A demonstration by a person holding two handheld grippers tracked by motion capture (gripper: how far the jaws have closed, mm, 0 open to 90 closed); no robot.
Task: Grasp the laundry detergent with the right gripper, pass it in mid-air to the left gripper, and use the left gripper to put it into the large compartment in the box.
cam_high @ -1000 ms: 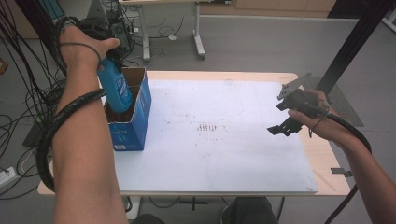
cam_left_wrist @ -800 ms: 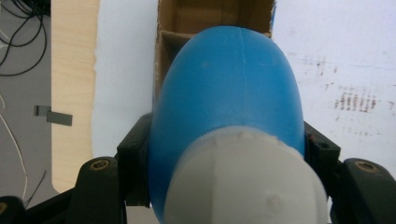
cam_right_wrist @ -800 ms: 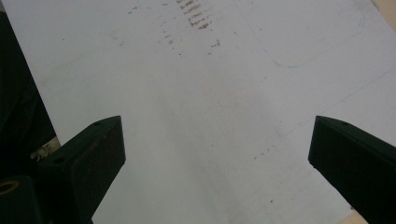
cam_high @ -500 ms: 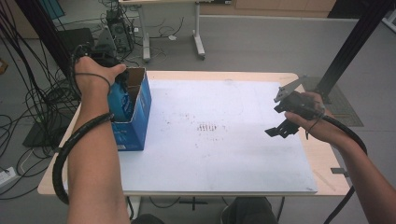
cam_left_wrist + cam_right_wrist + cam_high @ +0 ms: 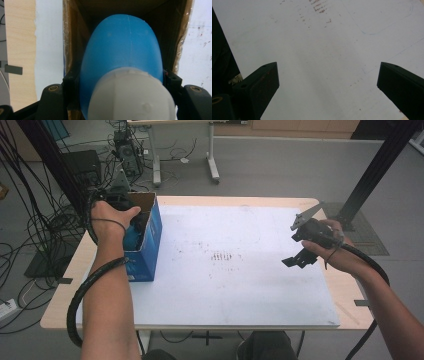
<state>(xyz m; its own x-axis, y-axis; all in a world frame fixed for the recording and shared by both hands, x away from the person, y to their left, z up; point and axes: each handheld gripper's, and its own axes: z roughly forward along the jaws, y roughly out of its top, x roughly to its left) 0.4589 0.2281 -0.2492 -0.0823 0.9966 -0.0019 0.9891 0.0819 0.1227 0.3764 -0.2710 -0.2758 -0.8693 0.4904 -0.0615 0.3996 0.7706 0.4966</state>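
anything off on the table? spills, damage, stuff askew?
Nothing spilled or broken. The white mat carries dark scuff marks near its middle. The blue bottle is held upright in the left claw, inside the open blue box. The right claw is open above the mat.

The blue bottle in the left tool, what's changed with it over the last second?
The left tool, shut on the blue bottle, has carried it from above the blue box down inside it. The grip hasn't been let go. The right tool stays open above the white mat; the box hasn't moved.
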